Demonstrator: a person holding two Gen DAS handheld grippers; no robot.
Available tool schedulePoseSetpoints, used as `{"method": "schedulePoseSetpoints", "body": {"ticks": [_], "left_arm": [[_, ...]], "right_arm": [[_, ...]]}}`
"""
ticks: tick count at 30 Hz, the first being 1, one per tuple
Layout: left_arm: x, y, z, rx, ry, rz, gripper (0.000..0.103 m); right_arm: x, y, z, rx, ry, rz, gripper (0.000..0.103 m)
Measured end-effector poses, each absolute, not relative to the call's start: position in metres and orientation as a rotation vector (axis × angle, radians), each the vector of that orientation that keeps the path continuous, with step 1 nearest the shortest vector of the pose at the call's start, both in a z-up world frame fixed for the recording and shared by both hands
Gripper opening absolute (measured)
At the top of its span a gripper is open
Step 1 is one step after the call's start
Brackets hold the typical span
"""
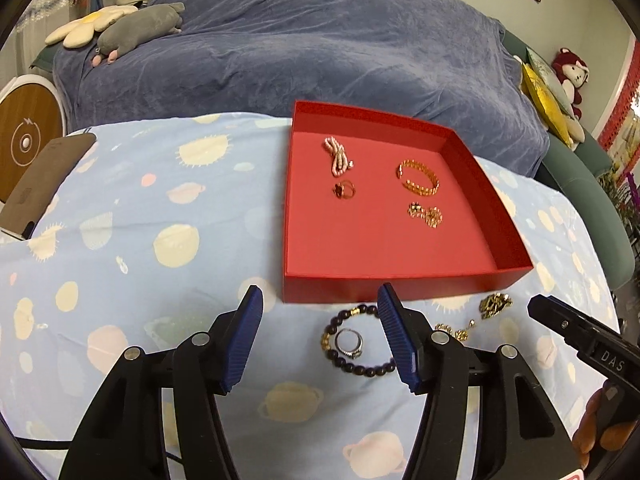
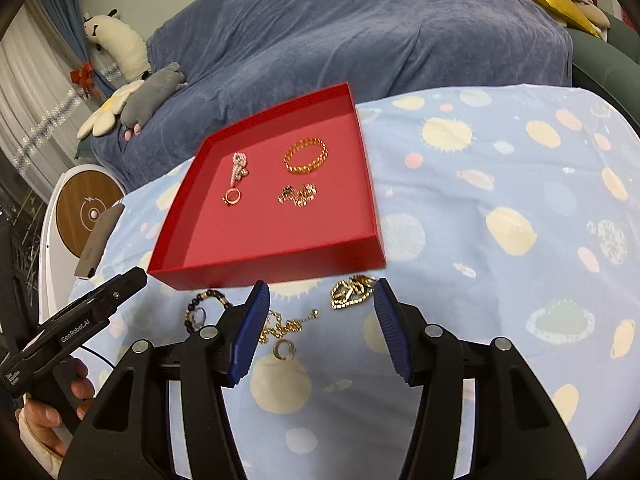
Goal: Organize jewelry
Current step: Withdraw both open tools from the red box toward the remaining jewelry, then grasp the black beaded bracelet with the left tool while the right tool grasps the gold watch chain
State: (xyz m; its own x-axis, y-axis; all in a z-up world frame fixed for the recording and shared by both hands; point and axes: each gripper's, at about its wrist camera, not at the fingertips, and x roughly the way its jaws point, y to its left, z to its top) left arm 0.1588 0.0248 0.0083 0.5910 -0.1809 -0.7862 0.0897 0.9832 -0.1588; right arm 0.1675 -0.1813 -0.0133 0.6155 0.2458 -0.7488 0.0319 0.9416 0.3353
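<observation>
On the table just in front of the red tray, the loose jewelry lies below both tools. Left tool, half open and empty, frames the silver ring inside the dark bead bracelet; right tool, likewise empty, frames the gold chain.

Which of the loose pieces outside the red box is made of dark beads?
The beaded bracelet, lying on the cloth just before the red box. A silver ring sits inside its loop; the other loose pieces are gold.

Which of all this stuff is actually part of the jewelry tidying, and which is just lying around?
Part of the job:
- red tray
- gold bracelet inside it
- dark bead bracelet on the cloth
- silver ring inside that bracelet
- gold chain

Just lying about:
- grey plush toy
- flower cushion
- blue blanket
</observation>
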Motion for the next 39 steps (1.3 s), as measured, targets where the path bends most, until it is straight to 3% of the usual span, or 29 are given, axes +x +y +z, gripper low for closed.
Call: {"method": "schedulePoseSetpoints", "body": {"ticks": [5, 9, 18, 23, 25, 28, 30, 33, 34, 36, 39], "left_arm": [[0.158, 0.014, -0.012, -0.046, 0.958, -0.17, 0.058], [0.161, 0.012, -0.023, -0.034, 0.98, -0.167, 0.059], [0.168, 0.005, -0.036, -0.028, 0.988, -0.169, 0.059], [0.173, 0.003, -0.043, -0.022, 1.0, -0.184, 0.059], [0.173, 0.0, -0.045, -0.007, 0.996, -0.19, 0.059], [0.172, -0.004, -0.045, 0.016, 0.987, -0.199, 0.051], [0.171, -0.005, -0.045, 0.027, 0.985, -0.218, 0.032], [0.17, -0.006, -0.044, 0.035, 0.991, -0.24, 0.013], [0.169, -0.007, -0.044, 0.039, 0.992, -0.243, 0.011], [0.167, -0.007, -0.043, 0.049, 0.989, -0.249, 0.005], [0.163, -0.008, -0.039, 0.041, 0.987, -0.265, 0.005]], "right_arm": [[0.167, -0.179, -0.024, 0.297, 0.922, 0.122, 0.053], [0.169, -0.184, -0.033, 0.283, 0.93, 0.096, 0.061], [0.195, -0.182, -0.054, 0.285, 0.943, 0.074, 0.061], [0.2, -0.18, -0.058, 0.258, 0.943, 0.065, 0.051], [0.201, -0.18, -0.058, 0.249, 0.943, 0.059, 0.039], [0.199, -0.18, -0.058, 0.241, 0.948, 0.056, 0.028], [0.197, -0.178, -0.057, 0.234, 0.952, 0.062, 0.021], [0.194, -0.177, -0.057, 0.222, 0.96, 0.079, 0.012], [0.193, -0.176, -0.056, 0.214, 0.959, 0.081, 0.007], [0.191, -0.176, -0.055, 0.209, 0.961, 0.09, 0.005], [0.188, -0.177, -0.053, 0.218, 0.964, 0.1, 0.005]]}}
